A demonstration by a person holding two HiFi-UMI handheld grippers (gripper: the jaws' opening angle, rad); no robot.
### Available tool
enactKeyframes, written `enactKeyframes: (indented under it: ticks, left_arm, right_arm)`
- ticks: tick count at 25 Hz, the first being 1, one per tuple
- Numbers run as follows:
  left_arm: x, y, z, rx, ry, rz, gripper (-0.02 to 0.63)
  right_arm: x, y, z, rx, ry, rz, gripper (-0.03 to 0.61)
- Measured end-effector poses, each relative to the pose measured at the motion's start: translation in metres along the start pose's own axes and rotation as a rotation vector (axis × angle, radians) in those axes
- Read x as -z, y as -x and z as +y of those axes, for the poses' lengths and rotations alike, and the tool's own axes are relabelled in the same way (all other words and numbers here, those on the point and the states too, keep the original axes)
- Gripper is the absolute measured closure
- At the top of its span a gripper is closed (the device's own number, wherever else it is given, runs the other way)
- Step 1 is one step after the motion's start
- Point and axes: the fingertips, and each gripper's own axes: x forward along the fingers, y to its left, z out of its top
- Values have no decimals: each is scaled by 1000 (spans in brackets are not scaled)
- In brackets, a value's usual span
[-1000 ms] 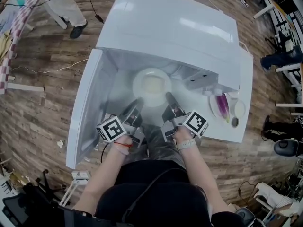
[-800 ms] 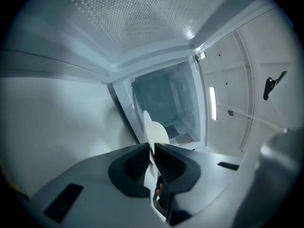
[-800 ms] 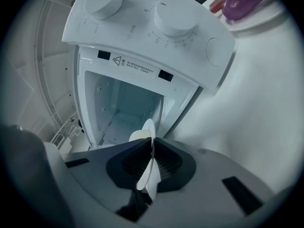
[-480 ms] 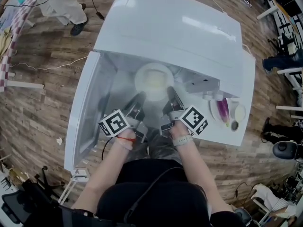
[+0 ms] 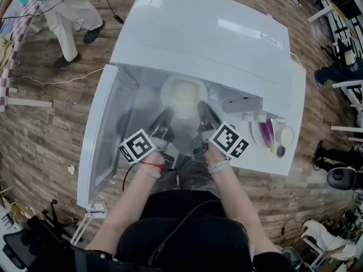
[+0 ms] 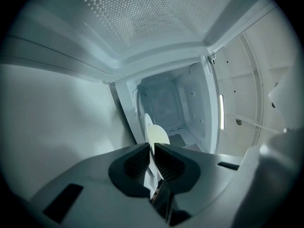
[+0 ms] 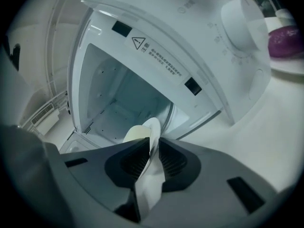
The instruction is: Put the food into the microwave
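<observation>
A white plate [image 5: 183, 94] with pale yellow food on it hangs at the mouth of the white microwave [image 5: 210, 33], partly under its top edge. My left gripper [image 5: 167, 117] is shut on the plate's left rim and my right gripper [image 5: 201, 110] is shut on its right rim. In the left gripper view the plate [image 6: 156, 134] stands edge-on between the pads of that gripper [image 6: 152, 148], with the open cavity [image 6: 178, 108] ahead. The right gripper view shows the rim [image 7: 151, 127] pinched by that gripper [image 7: 154, 144] in front of the cavity [image 7: 124, 106].
The microwave door [image 5: 108, 129] stands open to the left. The knob panel [image 7: 240, 20] is at the right of the cavity. A second plate with purple food [image 5: 266, 128] and small dishes sit on the white table [image 5: 295, 101] at the right. A person [image 5: 62, 7] walks at the far left.
Both grippers have carried the plate forward, closer to the microwave's cavity; its far edge now slips under the top. The person at the far left has stepped along.
</observation>
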Motion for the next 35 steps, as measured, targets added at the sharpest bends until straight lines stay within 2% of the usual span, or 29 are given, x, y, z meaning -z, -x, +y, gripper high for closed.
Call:
enactKeyframes:
  ticks: [4,6,10,19,22,25,30,35]
  left_arm:
    - [-2,-4,-1,-9,5,-25,575]
    - [-5,-6,-2,-16,8,-45,575]
    - [-11,-10,-2,-21,18,-66,578]
    - [-9,-15,1,-30,20,-67,578]
    - [-9,-16,1,-30,14,-63,578]
    - [-9,-16,1,-24,13,-47,578]
    - [-3,-21,-5,14,-58,35,578]
    - [0,-23,-6,26,-94,70,575]
  right_arm:
    - [0,-1,2,-25,-23,13,515]
    - [1,-3,7,-48,-25,23,491]
    - [4,-1,8,-44,-16,35,471]
    - [38,1,18,-105,-149,128,471]
    - [42,-3,23,-124,-155,142,473]
    - [42,-4,27,-133,-157,134,505]
    - [34,-4,22,-119,-195,88,515]
    - [31,-7,20,-119,-221,71,518]
